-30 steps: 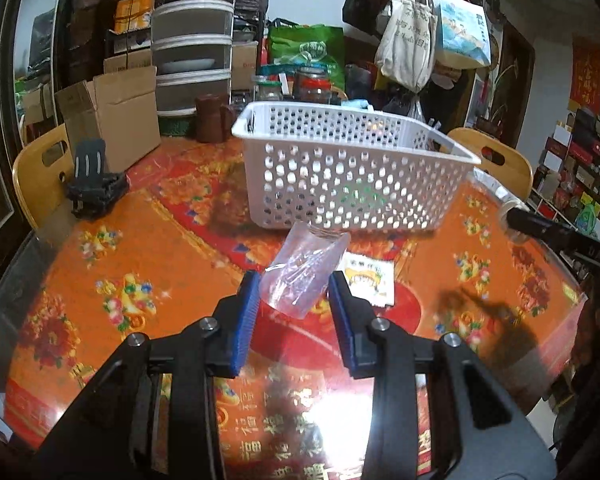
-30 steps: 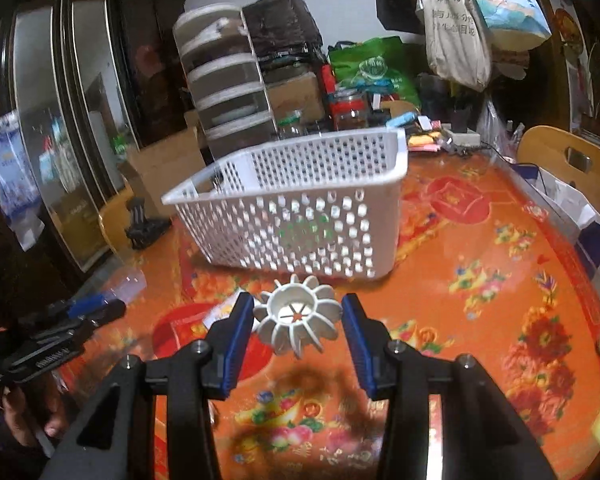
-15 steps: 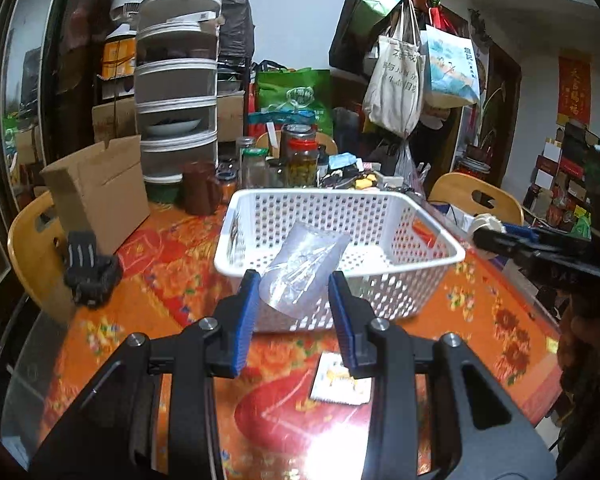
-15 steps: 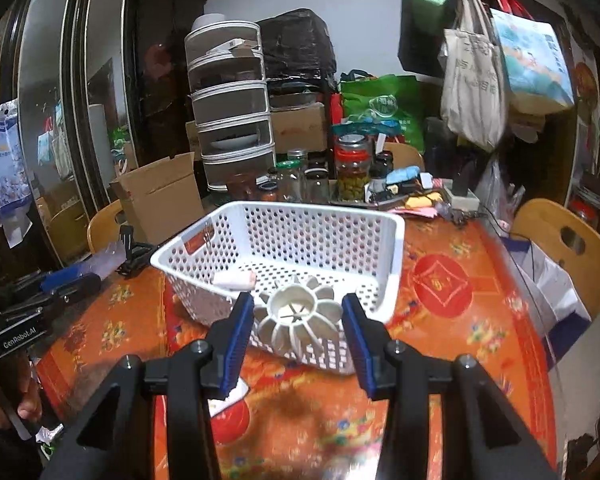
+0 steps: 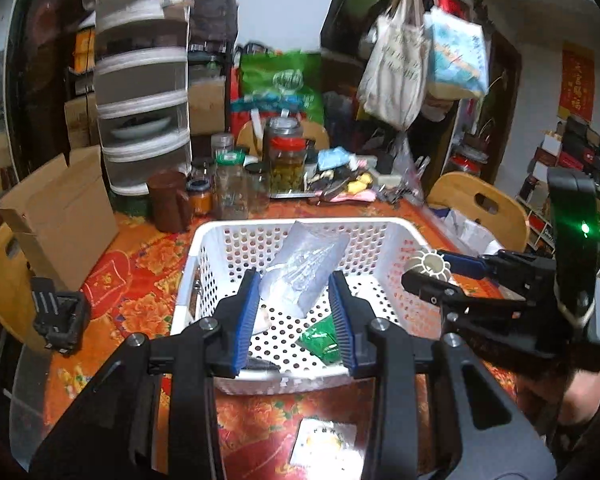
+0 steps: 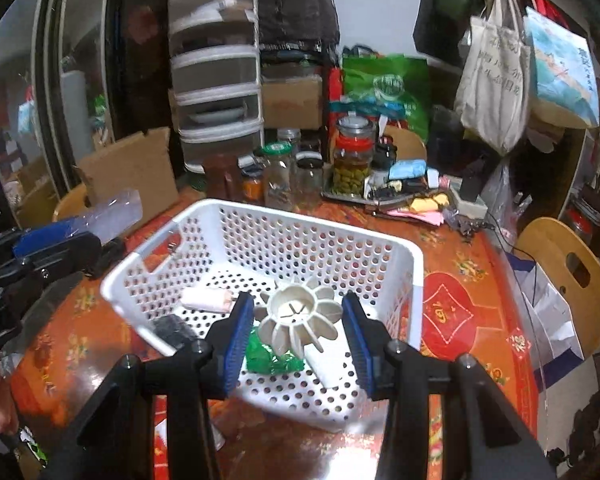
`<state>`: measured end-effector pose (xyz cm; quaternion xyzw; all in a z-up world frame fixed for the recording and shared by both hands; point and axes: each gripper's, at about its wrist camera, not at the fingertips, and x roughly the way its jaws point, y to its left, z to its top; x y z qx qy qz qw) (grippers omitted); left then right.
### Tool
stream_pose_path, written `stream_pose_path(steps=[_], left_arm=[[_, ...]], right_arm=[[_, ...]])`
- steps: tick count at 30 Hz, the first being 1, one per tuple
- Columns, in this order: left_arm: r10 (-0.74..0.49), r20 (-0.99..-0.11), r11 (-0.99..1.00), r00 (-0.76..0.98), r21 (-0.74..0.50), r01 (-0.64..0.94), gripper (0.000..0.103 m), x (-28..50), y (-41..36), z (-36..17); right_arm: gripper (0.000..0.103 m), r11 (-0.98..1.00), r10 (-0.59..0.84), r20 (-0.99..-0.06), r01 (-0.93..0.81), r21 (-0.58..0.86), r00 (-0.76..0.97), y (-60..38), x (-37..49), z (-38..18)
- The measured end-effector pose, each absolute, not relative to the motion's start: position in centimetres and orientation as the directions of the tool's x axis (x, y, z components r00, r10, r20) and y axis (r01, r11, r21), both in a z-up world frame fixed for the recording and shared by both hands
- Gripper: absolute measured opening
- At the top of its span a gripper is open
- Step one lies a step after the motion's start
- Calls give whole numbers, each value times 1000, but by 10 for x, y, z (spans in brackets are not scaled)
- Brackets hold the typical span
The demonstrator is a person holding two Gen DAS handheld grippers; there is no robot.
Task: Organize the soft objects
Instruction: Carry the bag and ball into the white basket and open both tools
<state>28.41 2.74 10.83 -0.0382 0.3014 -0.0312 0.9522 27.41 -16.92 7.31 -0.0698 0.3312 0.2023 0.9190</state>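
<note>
A clear plastic packet (image 5: 300, 270) is being gripped in the left gripper (image 5: 296, 312), and a white finned ring (image 6: 296, 318) in the right gripper (image 6: 298, 334). Both are being held over the white perforated basket (image 6: 416, 264), probably for dropping. No writing on them can be read.

— How are the grippers?
— Left gripper (image 5: 294, 304) angles downward, jaws clamped on a load.
— And the other?
— Right gripper (image 6: 298, 322), beside it, likewise clamped and tilted down.
</note>
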Motion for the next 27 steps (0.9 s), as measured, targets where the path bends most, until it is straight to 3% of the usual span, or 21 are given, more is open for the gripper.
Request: stream_pose_path(steps=[9, 27], left_arm=[[-28, -734, 996, 678, -80, -45, 33, 373, 30, 53], [-22, -833, 998, 553, -55, -44, 33, 407, 28, -19]], right_arm=[[45, 918, 260, -748, -397, -5, 611, -154, 335, 32], [45, 919, 206, -813, -393, -31, 545, -146, 353, -6]])
